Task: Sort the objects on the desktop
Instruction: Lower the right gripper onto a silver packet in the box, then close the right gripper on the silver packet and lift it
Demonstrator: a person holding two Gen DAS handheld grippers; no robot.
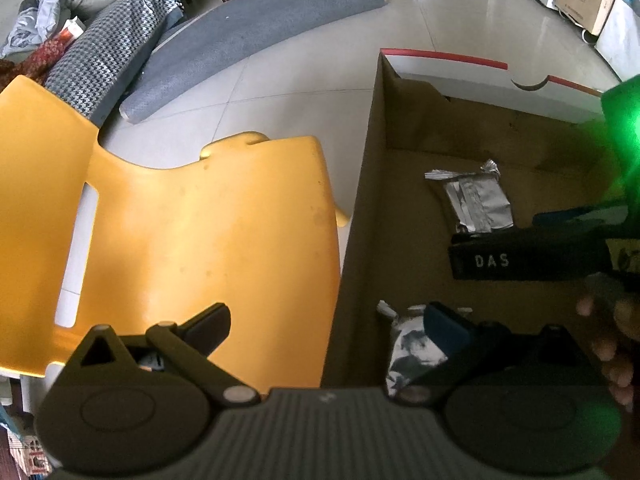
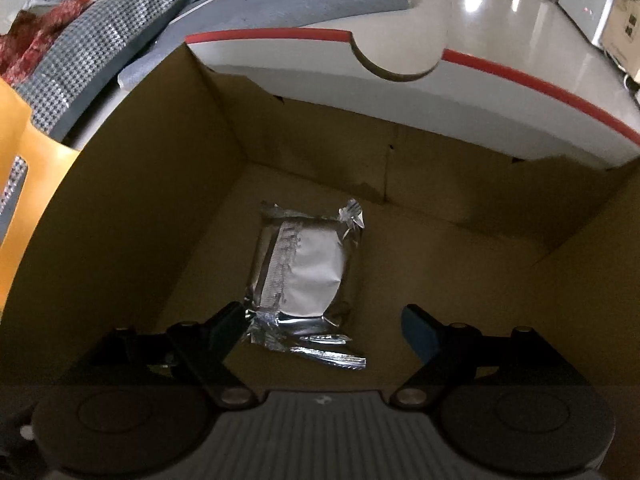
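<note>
- Right gripper (image 2: 324,326) hangs inside the cardboard box (image 2: 132,216), jaws wide, foil packet (image 2: 316,276) lying loose between them on the box floor.
- Left gripper (image 1: 326,320) straddles the box wall beside the yellow chair (image 1: 200,232), jaws wide, gripping nothing.

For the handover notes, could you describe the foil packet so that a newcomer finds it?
Start at the open cardboard box beside the yellow chair. On its brown floor lies a silver foil packet, crimped at both ends, the only shiny thing there.
</note>
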